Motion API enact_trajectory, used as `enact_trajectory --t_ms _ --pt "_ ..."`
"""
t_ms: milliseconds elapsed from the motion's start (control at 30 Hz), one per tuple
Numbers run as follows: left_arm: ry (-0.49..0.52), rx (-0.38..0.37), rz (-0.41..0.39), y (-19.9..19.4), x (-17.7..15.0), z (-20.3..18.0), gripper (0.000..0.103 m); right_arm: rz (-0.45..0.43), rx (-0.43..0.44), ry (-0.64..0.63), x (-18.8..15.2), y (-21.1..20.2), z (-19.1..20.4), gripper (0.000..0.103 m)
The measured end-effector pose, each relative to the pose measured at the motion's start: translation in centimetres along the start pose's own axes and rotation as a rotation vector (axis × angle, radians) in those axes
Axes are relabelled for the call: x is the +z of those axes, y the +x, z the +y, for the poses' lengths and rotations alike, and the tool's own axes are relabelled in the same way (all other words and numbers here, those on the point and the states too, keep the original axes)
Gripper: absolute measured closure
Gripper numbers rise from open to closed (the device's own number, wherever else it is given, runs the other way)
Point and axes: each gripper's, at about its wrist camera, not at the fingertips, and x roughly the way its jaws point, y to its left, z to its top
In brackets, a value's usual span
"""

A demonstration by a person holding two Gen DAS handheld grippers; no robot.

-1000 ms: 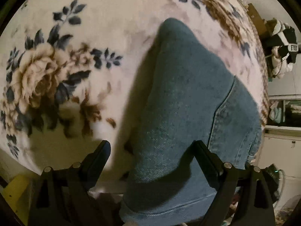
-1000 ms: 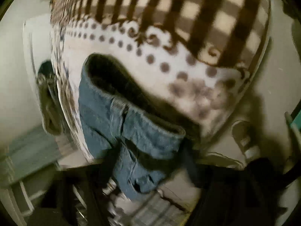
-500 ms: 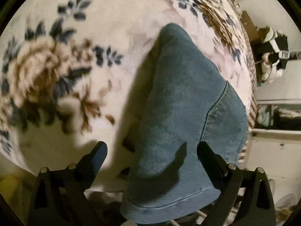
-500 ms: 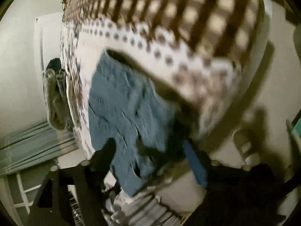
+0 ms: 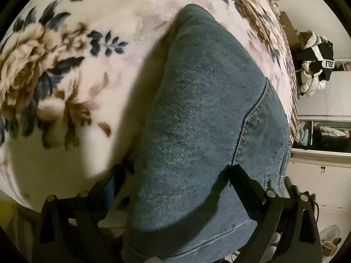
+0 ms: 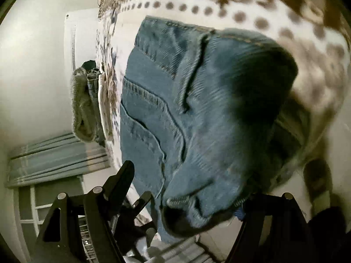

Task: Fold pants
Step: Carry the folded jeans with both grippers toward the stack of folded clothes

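jeans (image 5: 204, 120) on floral blanket (image 5: 65, 70) | left gripper (image 5: 175, 188) fingers wide, astride hem | right gripper (image 6: 188, 188) fingers parted, waistband between

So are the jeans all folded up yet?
Not yet. The jeans lie doubled over on the flowery blanket, so one fold looks done. The left claw is open over the hem; the right claw is open around the bunched waistband. More folding remains.

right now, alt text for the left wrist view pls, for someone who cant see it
Blue denim pants lie folded on a cream blanket printed with brown roses and dark leaves. The left gripper hovers open, one black finger either side of the hem end. Clothes hang at the right edge.
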Motion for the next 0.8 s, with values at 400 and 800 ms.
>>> enact_trajectory --t_ms 400,800 --pt "0.055 0.012 -0.098 -1.5 -0.1 -2.2 0.078 -0.016 -0.068 0.021 -0.2 1.4 -0.3 0.069" --pt "0.084 -0.034 -0.178 -10.8 -0.8 -6.9 0.085 0.019 -0.065 -0.051 -1.6 -1.6 6.1 0.075"
